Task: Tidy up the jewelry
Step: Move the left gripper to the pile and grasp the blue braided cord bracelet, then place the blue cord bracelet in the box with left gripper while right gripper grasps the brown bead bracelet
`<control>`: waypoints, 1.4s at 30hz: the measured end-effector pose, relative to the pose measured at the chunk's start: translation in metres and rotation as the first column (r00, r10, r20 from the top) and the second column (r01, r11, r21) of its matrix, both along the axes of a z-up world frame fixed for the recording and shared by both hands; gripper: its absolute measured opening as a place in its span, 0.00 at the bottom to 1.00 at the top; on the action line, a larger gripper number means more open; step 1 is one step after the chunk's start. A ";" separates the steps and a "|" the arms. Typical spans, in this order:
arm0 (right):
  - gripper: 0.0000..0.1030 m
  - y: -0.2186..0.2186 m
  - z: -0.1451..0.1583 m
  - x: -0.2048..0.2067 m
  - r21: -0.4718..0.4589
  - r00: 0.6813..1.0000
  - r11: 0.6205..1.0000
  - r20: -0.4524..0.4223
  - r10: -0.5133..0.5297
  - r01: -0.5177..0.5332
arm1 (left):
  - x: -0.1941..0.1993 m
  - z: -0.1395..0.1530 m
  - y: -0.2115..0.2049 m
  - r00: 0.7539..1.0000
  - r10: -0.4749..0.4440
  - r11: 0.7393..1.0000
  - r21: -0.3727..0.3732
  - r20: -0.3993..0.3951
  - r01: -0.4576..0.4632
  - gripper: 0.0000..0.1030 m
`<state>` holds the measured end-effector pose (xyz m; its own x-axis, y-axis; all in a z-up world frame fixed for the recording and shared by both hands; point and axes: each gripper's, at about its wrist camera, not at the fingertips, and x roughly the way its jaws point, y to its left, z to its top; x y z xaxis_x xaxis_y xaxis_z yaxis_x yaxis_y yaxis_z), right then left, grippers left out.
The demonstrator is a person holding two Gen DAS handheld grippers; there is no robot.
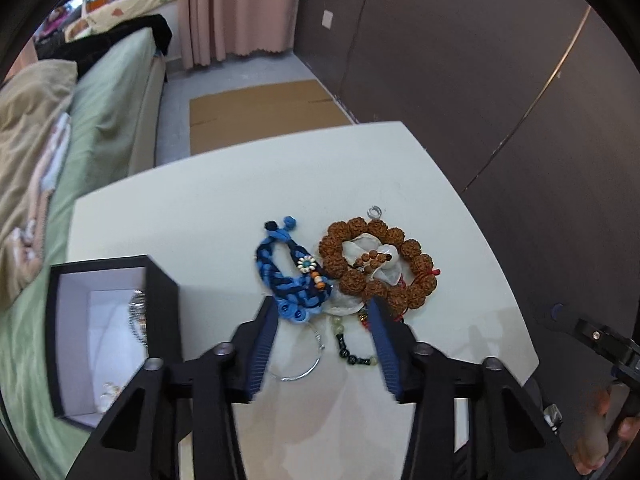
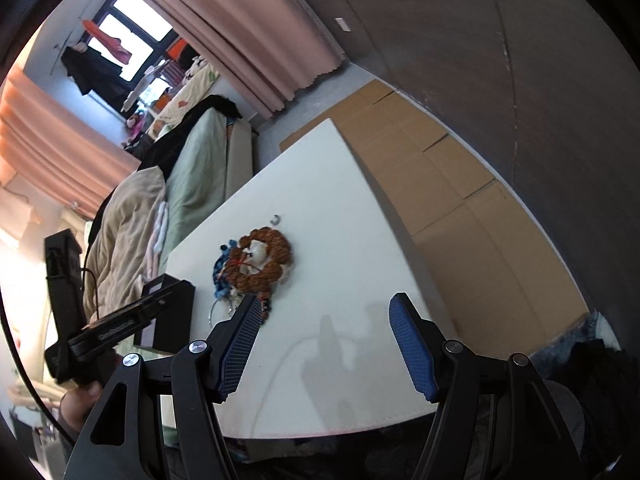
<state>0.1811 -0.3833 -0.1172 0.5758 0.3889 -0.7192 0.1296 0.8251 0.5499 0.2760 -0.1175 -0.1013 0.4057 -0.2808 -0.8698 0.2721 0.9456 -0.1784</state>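
A pile of jewelry lies on the white table [image 1: 200,216]: a brown bead bracelet [image 1: 376,262], a blue braided bracelet [image 1: 290,272], a silver bangle [image 1: 304,360], a dark bead string [image 1: 352,350] and a small silver ring [image 1: 375,211]. A black box [image 1: 108,340] with a white lining stands open at the left, with a silver chain inside. My left gripper [image 1: 324,312] is open just above the bangle and beads. My right gripper [image 2: 324,308] is open and empty over the table's near edge, back from the pile [image 2: 256,264]. The box [image 2: 168,316] is partly hidden there.
A bed [image 1: 100,120] with green sheets and a beige blanket runs along the left. Flattened cardboard [image 1: 264,112] lies on the floor beyond the table. A dark wall [image 1: 480,80] stands to the right. Pink curtains [image 1: 236,4] hang at the back.
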 end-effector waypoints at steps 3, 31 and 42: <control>0.65 -0.006 0.000 0.000 0.001 1.000 1.000 -0.007 -0.014 0.014 | 0.009 -0.009 -0.005 1.000 -0.007 1.000 -0.006 -0.020 0.007 0.38; 0.65 0.015 -0.007 0.029 0.074 0.999 0.997 -0.039 0.026 -0.023 | 0.024 -0.017 0.011 0.998 -0.010 0.991 -0.136 -0.069 0.000 0.04; 0.62 0.047 -0.031 0.083 0.120 0.992 0.990 -0.097 0.083 -0.071 | 0.000 0.039 0.047 1.000 0.025 0.982 -0.187 0.014 -0.022 0.04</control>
